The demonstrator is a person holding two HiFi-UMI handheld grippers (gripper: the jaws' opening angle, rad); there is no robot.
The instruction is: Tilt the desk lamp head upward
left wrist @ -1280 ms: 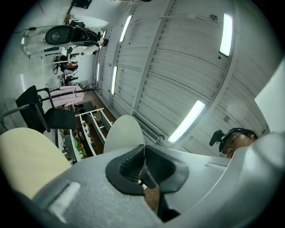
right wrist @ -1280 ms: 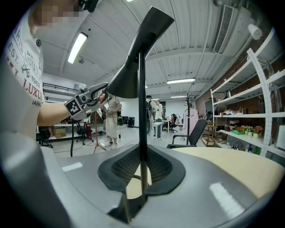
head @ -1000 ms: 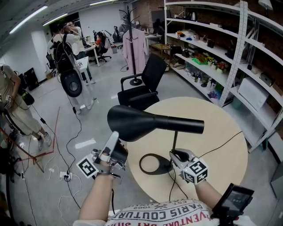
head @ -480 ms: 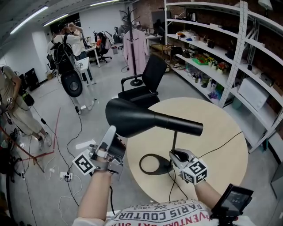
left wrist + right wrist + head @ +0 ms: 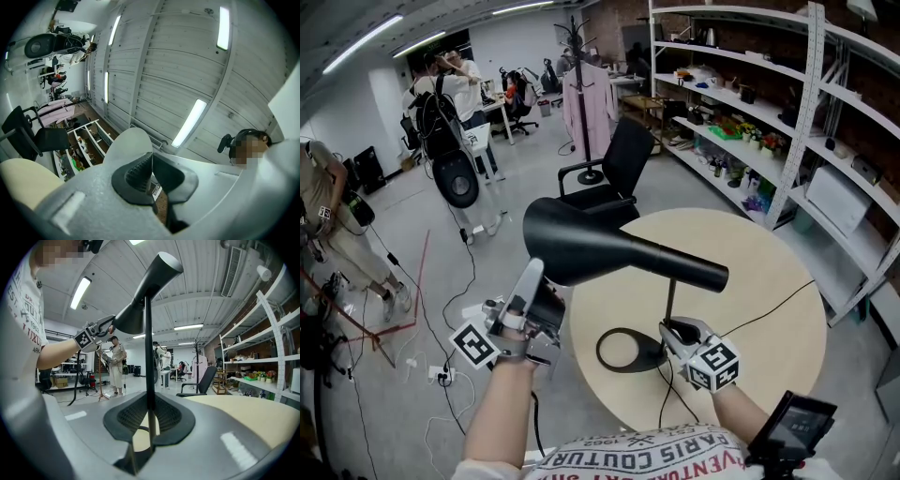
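**Head view.** Desk lamp, black: ring base (image 5: pixel 649 353) sits on the round tabletop (image 5: pixel 750 272). A thin stem (image 5: pixel 670 302) stands upright from the base. The lamp head (image 5: pixel 591 248) lies across the stem's top, with its wide end toward my left, past the tabletop's edge. My left gripper (image 5: pixel 531 279) is just under that wide end, pointing up at it. My right gripper (image 5: pixel 673 328) is low on the stem, just above the base.

**Left gripper view.** Fingers (image 5: pixel 133 173) are pressed pad to pad with nothing between them. Ceiling light strips show beyond.

**Right gripper view.** Fingers (image 5: pixel 129 418) are clamped on the stem, which runs straight up between the pads. The lamp head slants, narrow end highest and open shade end lower, left of the stem. My left gripper's tip meets the shade's lower rim.
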